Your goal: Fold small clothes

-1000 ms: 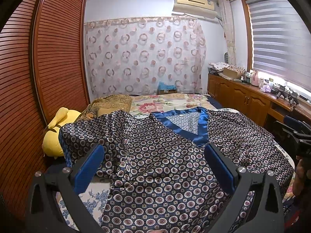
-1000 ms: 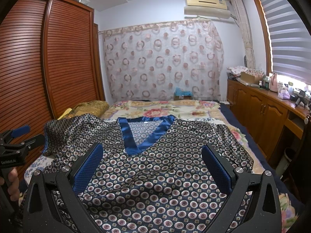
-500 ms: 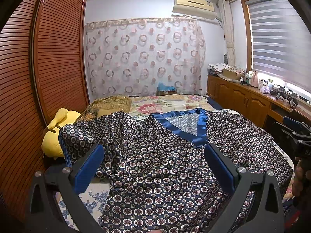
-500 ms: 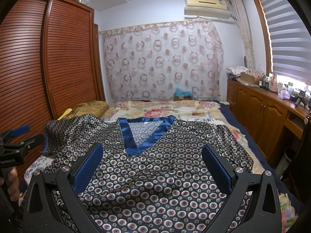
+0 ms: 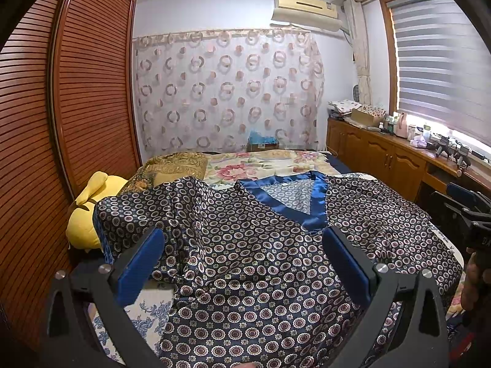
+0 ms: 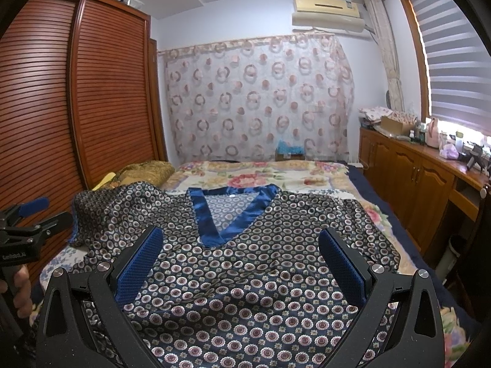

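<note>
A navy satin top point(image 5: 251, 245) with a ring print and a blue V-neck collar point(image 5: 294, 202) lies spread front-up on the bed; it also shows in the right wrist view point(image 6: 245, 270). Its left sleeve point(image 5: 138, 208) is bunched and wrinkled. My left gripper point(image 5: 242, 260) is open and empty, held above the top's lower left part. My right gripper point(image 6: 239, 260) is open and empty above the top's lower middle. Each gripper shows at the edge of the other's view, the left one point(image 6: 27, 224) and the right one point(image 5: 466, 214).
The bed point(image 5: 270, 165) has a floral cover. A yellow plush toy point(image 5: 89, 214) and a gold pillow point(image 5: 178, 168) lie at its left. A slatted wardrobe point(image 5: 61, 122) stands on the left, a wooden cabinet point(image 5: 392, 159) with clutter on the right, a curtain point(image 5: 227, 92) behind.
</note>
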Motion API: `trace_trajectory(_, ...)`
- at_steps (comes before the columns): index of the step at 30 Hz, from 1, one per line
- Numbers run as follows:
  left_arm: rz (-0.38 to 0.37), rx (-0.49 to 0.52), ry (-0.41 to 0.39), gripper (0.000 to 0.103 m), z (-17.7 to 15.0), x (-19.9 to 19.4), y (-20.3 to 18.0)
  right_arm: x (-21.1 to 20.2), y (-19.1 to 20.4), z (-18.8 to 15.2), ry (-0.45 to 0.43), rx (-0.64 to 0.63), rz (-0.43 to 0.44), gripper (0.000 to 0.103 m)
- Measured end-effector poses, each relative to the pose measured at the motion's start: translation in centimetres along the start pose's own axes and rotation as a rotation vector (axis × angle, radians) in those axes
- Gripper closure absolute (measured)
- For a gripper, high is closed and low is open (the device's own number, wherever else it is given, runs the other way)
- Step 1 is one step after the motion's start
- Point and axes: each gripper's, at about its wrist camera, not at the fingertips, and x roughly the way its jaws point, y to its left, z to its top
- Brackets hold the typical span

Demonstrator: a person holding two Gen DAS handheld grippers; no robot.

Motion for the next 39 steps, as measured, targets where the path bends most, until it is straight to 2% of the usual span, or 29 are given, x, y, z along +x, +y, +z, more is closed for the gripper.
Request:
trace_trajectory(21, 0.002, -0.006, 0.015, 0.000, -0.6, 0.2, 0.5, 0.6, 0.8, -0.4, 0.010, 0.002, 0.019, 0.000)
trace_trajectory(32, 0.089, -0.038, 0.080, 0.000, -2.8, 2.6, 5.3, 3.2, 1.8, -2.2, 0.049, -0.008, 0.066, 0.000)
trace_trajectory(37, 0.063, -0.088, 0.124, 0.000, -3.7, 3.6, 8.4, 4.3, 2.3, -3.0, 0.068, -0.023, 0.080, 0.000)
trace_trajectory(39, 0.083, -0.097, 0.133, 0.000, -4.0, 3.8, 9.5, 4.8, 2.5, -3.4, 0.080, -0.030, 0.090, 0.000)
